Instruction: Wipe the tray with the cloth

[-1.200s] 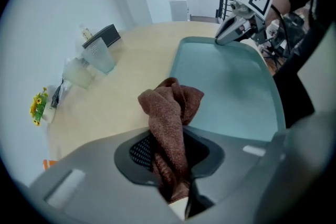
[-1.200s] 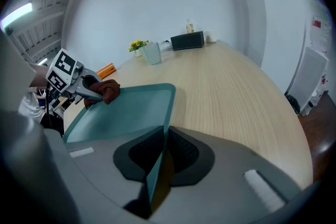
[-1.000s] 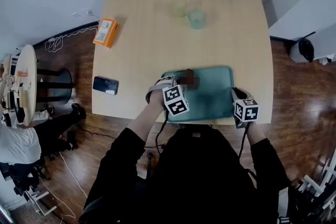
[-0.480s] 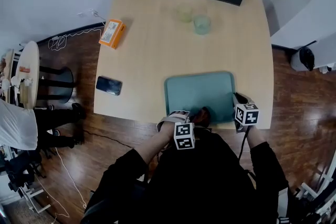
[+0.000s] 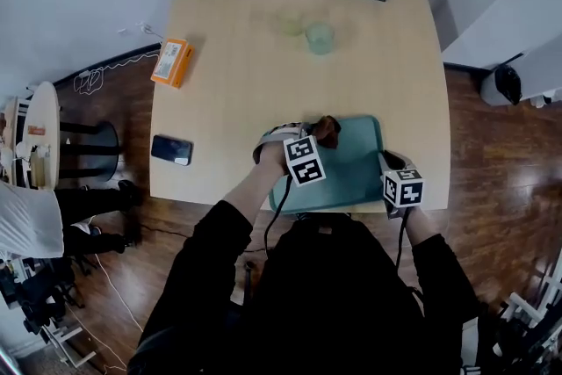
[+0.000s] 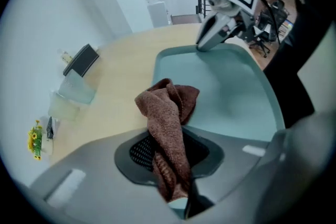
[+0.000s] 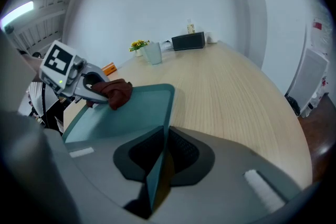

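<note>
Wiping is the step in hand, as I read it. My left tongs are clamped tight on the cloth, a brown wad that sticks out past the tips in a loose fold. Seen from my head, the cloth sits at 12 o'clock on the tray, close by the far rim. Whether it presses on the tray floor or hangs just above it I cannot tell. My right tongs are closed on the tray's rim at 3 o'clock, with the thin teal edge between the pads, so the tray is pinned against sliding. The tray lies flat at 6 o'clock on the tabletop, right in front of me, its near rim at the tabletop's edge.

The tray floor from centre to 6 o'clock lies bare and shows no marks I can make out, so I can't judge how much is done. Next, I'd say, comes a draw of the cloth toward 6 o'clock under light downward pressure, then a sideways shift for the neighbouring pass. That calls for a low wrist, so the cloth and not the tips meets the tray. It also calls for a firm right grip, since a hard pull could drag the tray off the edge.
</note>
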Available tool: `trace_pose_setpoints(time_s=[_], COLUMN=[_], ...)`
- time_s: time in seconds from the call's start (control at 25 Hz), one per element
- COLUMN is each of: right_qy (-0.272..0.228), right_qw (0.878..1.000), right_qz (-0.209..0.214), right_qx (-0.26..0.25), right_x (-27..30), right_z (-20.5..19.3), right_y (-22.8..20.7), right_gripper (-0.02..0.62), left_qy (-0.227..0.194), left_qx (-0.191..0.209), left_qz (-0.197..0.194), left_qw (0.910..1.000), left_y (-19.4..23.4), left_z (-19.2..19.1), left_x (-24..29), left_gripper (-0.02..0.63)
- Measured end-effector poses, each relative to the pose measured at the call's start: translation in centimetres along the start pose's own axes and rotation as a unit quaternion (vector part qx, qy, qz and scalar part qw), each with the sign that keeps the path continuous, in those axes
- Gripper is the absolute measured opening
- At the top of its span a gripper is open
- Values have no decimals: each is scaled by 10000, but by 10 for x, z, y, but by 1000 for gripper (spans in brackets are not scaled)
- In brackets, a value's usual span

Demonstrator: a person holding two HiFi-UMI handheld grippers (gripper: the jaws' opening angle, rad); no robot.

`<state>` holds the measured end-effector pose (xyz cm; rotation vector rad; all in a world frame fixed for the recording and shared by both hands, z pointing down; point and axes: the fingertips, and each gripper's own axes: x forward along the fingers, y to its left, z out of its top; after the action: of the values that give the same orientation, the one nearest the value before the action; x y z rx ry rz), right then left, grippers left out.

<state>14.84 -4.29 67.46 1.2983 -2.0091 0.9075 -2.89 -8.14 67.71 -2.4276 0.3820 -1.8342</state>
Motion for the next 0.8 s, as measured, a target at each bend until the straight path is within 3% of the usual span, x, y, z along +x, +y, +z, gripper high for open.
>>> trace_pose_setpoints(time_s=[0.12,0.28,0.6,0.8], right_qy=[7,17,14,16], right_qw=[10000,10000,10000,10000], right_qz=[17,23,5,7], right_qx=[9,6,-10,-34], right_x=[1,1,0,0], right_z=[0,-1,-2,-2], right_y=[0,-1,-4,-2], right_gripper=[32,32,32,34], left_qy=[87,77,-403,-555], left_qx=[-56,118,622,143], left_qz=[-5,52,-879,-1281], left_qw=[9999,9999,9934,9901], left_y=[18,2,-143,-184], left_z=[3,12,55,59], left_x=[5,0,-29,-24], left_gripper=[71,72,72,69])
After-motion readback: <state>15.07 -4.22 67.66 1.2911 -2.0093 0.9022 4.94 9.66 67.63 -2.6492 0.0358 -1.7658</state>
